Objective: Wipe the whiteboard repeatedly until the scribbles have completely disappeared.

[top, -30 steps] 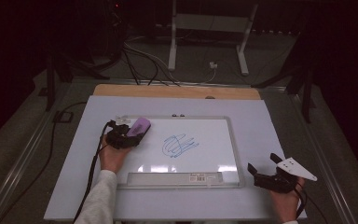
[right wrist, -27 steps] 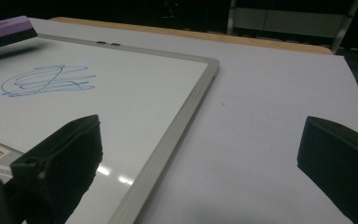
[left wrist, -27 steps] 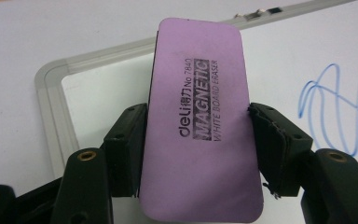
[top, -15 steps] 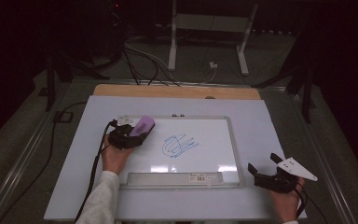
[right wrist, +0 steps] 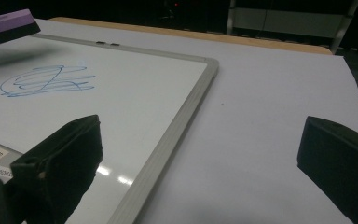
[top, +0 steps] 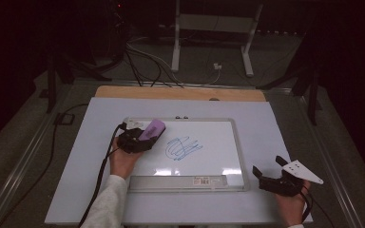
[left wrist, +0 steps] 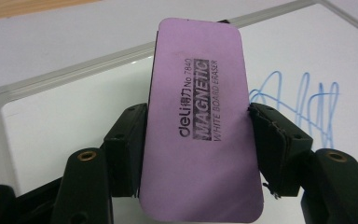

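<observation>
On the pale table (top: 285, 142) lies a whiteboard (top: 218, 156). The left gripper (top: 135, 139) pinches a purple eraser (left wrist: 200, 121) at the scribble's (top: 183, 148) nine o'clock, perhaps hovering; its label reads in the left gripper view. The right gripper (top: 278, 180) rests spread.

— What do you count on your table?
— You have one whiteboard (top: 218, 137), one purple eraser (top: 151, 129) at its far left and one blue scribble (top: 183, 148) mid-board.
— And grippers?
— Two: your left gripper (top: 138, 138) and your right gripper (top: 272, 173).
</observation>
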A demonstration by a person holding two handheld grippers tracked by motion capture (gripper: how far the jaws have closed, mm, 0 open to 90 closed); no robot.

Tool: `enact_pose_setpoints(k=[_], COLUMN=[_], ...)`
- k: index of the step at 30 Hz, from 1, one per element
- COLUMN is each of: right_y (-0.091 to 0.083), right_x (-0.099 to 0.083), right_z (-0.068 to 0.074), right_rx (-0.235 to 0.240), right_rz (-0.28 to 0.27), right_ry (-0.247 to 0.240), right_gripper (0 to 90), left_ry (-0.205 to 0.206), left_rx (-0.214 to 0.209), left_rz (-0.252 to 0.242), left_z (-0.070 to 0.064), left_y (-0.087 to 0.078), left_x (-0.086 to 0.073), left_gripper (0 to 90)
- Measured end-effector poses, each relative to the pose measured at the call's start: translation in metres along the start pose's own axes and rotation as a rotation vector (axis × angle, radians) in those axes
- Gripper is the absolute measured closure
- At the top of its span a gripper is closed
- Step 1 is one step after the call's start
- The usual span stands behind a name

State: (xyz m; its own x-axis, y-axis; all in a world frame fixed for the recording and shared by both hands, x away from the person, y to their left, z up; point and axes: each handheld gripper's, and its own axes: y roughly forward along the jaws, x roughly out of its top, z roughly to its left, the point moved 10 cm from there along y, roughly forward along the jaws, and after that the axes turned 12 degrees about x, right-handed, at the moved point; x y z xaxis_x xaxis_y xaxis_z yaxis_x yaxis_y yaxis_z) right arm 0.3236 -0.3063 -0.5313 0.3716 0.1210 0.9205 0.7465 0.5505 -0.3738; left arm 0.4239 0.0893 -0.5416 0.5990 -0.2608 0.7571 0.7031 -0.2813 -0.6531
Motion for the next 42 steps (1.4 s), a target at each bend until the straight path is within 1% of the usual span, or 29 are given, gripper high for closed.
enact_pose_setpoints(k=[6, 10, 17, 18, 23, 31, 35, 36, 42], right_y=[-0.001, -0.002, -0.002, -0.001, -0.002, -0.001, -0.002, -0.002, -0.001], right_x=[0.000, 0.000, 0.001, 0.000, 0.000, 0.000, 0.000, 0.000, 0.000], right_z=[-0.001, -0.001, -0.001, -0.001, -0.001, -0.001, -0.001, -0.002, -0.001], right_rx=[-0.001, -0.001, -0.001, -0.001, -0.002, 0.000, -0.002, -0.002, -0.002], right_rz=[-0.001, -0.005, -0.005, -0.003, -0.003, 0.000, 0.000, 0.001, 0.002], right_ry=[0.001, 0.002, 0.001, 0.002, 0.003, 0.003, 0.003, 0.003, 0.003], right_gripper=[0.5, 0.5, 0.5, 0.5, 0.6, 0.5, 0.5, 0.6, 0.5], left_ry=[0.023, 0.030, 0.057, 0.055, 0.069, 0.103, 0.117, 0.127, 0.140], left_rx=[-0.018, -0.033, -0.058, -0.063, -0.079, -0.105, -0.112, -0.114, -0.124], left_rz=[-0.007, -0.008, -0.003, -0.003, 0.002, 0.023, 0.040, 0.047, 0.064], left_z=[-0.013, -0.021, -0.036, -0.038, -0.047, -0.064, -0.069, -0.070, -0.075], left_y=[0.000, 0.002, 0.005, 0.005, 0.006, 0.010, 0.012, 0.012, 0.013], left_x=[0.004, 0.005, 0.004, 0.004, 0.002, -0.007, -0.014, -0.016, -0.025], left_gripper=[41.5, 41.5, 41.5, 41.5, 41.5, 41.5, 41.4, 41.4, 41.4])
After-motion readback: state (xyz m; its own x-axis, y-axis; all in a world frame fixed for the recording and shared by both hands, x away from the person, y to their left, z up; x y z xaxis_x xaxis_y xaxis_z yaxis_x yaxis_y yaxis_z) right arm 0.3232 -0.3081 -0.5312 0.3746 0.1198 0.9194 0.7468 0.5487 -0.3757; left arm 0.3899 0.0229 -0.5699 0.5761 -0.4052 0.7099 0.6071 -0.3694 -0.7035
